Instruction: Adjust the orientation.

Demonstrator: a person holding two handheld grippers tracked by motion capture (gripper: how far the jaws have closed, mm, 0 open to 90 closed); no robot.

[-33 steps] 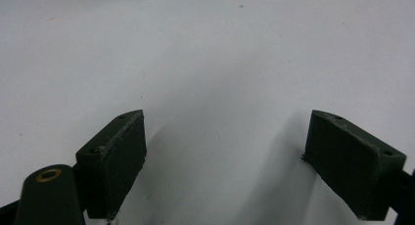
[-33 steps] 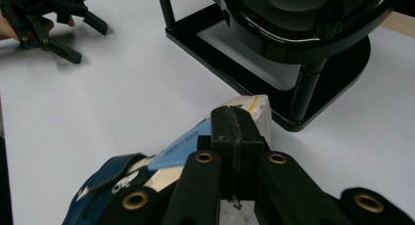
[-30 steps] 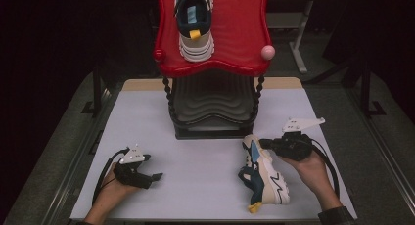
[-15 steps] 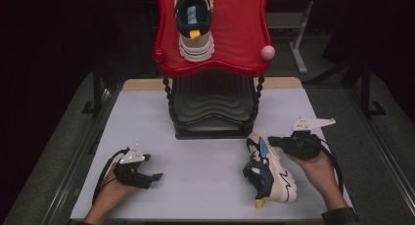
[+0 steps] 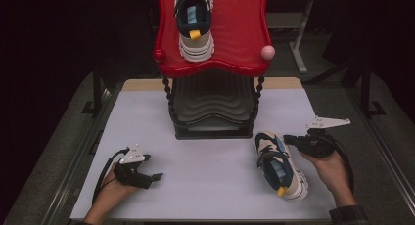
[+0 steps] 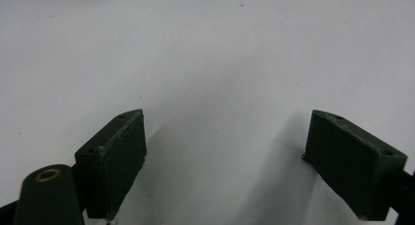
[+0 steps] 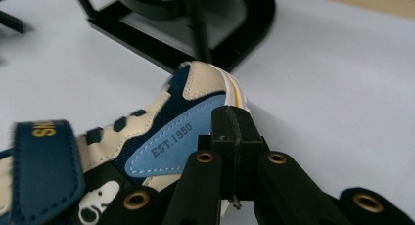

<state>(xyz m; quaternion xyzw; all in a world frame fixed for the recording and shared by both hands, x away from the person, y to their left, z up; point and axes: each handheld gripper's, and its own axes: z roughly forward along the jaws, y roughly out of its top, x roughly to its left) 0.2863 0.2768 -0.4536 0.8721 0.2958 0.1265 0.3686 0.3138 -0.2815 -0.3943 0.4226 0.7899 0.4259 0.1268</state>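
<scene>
A navy, cream and light-blue sneaker [image 5: 280, 168] lies on the white tabletop [image 5: 210, 176] at the right, toe toward the stand. My right gripper [image 5: 286, 138] is shut, its tips against the shoe's side near the toe. In the right gripper view the closed jaws [image 7: 235, 122] overlap the blue "EST. 1950" panel of the sneaker [image 7: 161, 127], and I see nothing between the pads. My left gripper [image 5: 155, 177] rests at the front left. Its jaws [image 6: 225, 151] are open over bare table. A matching sneaker [image 5: 195, 24] sits on the red tray [image 5: 210, 68].
A black ribbed stand [image 5: 211, 112] holds the red tray up at the table's middle back; its base [image 7: 161, 19] is just beyond the shoe. A pink ball [image 5: 267, 52] caps the tray's right corner. Grey floor and metal rails flank the table.
My right gripper has moved to the right, and the sneaker on the table has shifted right and turned with it. The left hand has stayed put.
</scene>
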